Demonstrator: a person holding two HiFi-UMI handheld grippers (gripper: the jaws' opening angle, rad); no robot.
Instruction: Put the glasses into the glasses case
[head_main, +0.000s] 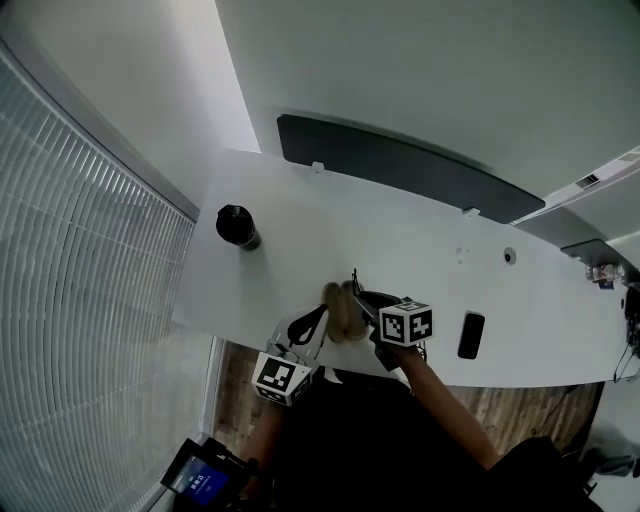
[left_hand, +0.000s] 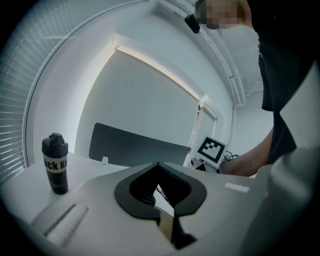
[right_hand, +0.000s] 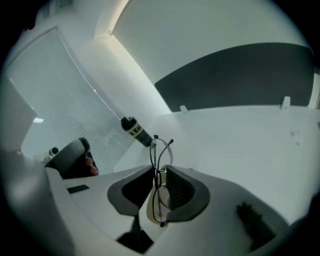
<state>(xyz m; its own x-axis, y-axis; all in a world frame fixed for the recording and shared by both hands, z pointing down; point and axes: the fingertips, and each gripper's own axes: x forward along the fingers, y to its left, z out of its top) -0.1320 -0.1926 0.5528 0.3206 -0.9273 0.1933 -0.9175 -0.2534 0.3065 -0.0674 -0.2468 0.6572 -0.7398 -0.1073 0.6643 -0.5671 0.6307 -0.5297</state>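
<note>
The black bottle (left_hand: 55, 163) carries a white band lettered "CK K", cut off; nothing else is legible.

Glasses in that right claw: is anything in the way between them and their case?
Nothing visible. The right gripper pinches the glasses close beside the tan glasses case. The left gripper sits at the case's other side, not between them. Whether the case is open I cannot tell.

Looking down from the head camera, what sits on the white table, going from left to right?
black bottle → tan glasses case → black phone
</note>
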